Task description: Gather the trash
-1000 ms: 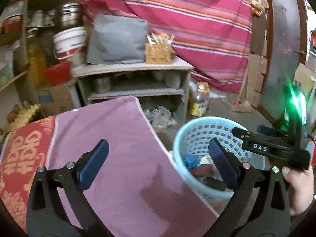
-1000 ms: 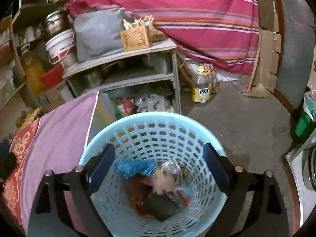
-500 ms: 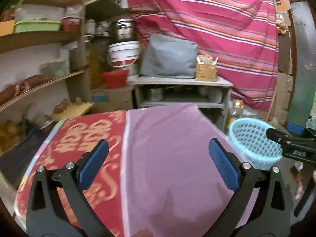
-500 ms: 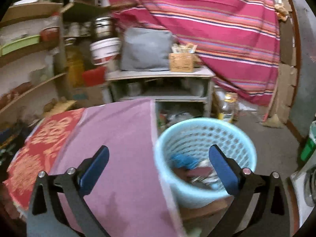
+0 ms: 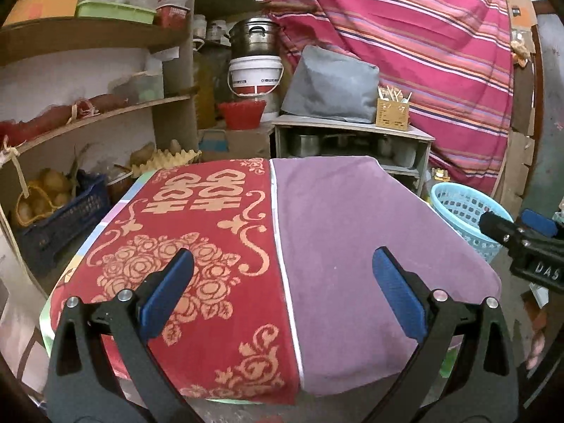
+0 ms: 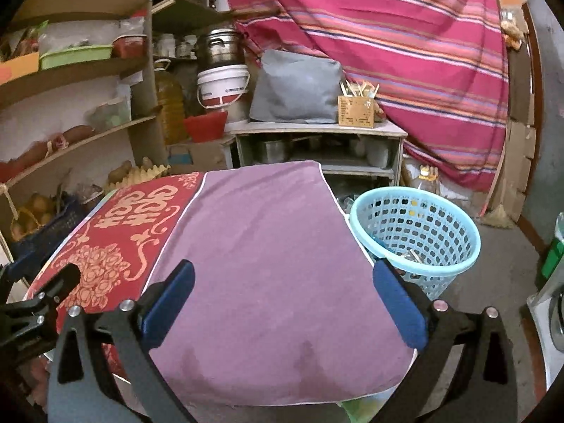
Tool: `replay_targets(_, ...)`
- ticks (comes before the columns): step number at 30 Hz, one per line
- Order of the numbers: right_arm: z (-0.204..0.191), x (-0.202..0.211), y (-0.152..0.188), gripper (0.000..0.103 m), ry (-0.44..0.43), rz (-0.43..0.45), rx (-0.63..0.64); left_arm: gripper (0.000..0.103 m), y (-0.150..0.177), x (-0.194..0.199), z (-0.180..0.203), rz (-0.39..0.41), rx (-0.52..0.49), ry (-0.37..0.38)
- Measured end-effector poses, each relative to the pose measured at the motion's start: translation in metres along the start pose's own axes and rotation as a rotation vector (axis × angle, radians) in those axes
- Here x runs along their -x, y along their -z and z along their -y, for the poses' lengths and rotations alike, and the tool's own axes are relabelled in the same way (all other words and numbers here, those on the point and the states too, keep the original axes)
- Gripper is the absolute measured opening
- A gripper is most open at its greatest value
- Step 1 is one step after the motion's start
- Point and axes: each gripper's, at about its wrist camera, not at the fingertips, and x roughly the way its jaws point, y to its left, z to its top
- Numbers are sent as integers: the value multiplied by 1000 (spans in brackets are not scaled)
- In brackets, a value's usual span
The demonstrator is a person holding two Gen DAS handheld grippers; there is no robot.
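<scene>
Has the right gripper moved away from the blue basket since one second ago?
Yes. The right gripper was over the basket; now it hangs over the purple cloth, with the basket off to its right.

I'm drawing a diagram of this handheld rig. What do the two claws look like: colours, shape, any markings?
Both match. The left claw and the right claw each have black angular plastic arms with triangular cut-outs and silver rivets, tipped by flat blue pads. In the left wrist view the right claw's black body shows white letters "DAS". No cables or sleeves are visible.
</scene>
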Motion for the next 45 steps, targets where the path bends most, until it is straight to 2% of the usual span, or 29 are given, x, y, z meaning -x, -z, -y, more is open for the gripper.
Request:
replay_targets(3,-7,2,3,99,8,2,11,98,2,5,-6,7,-8,-20)
replay_targets(11,-12,11,5,99,34,23,27,98,7,5,-11,-6,7,-7)
replay_targets(45,-18,9,8,99,27,41,42,98,9,10,-8,30,-15,-18)
